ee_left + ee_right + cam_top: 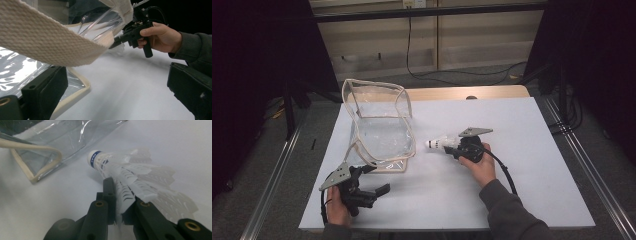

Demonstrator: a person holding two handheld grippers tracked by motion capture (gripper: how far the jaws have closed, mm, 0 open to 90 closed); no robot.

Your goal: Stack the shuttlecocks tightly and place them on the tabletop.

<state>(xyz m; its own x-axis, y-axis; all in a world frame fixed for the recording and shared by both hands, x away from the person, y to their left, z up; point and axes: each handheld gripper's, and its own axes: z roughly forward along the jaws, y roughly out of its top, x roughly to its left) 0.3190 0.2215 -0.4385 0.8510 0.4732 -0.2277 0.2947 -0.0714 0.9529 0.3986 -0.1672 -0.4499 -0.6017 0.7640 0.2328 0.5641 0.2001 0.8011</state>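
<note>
Step in hand: getting the shuttlecock (439, 144) into the clear pouch (379, 125). Right tool (119, 202) is pinching the shuttlecock by its feather skirt, cork end aimed at the pouch, just above the table (512, 190) near its middle. Left tool (371, 180), jaws spread, sits at the pouch's near rim by the table's front-left; cream strap (50, 40) hangs right over it. Next, probably: left tool grips rim/strap & holds the mouth open, right tool feeds the shuttlecock in cork-first. Writing: blue band on cork reads "PEAK", I think; blurry.

White, blue-banded shuttlecock (125, 173); clear bag (379, 127)
</note>
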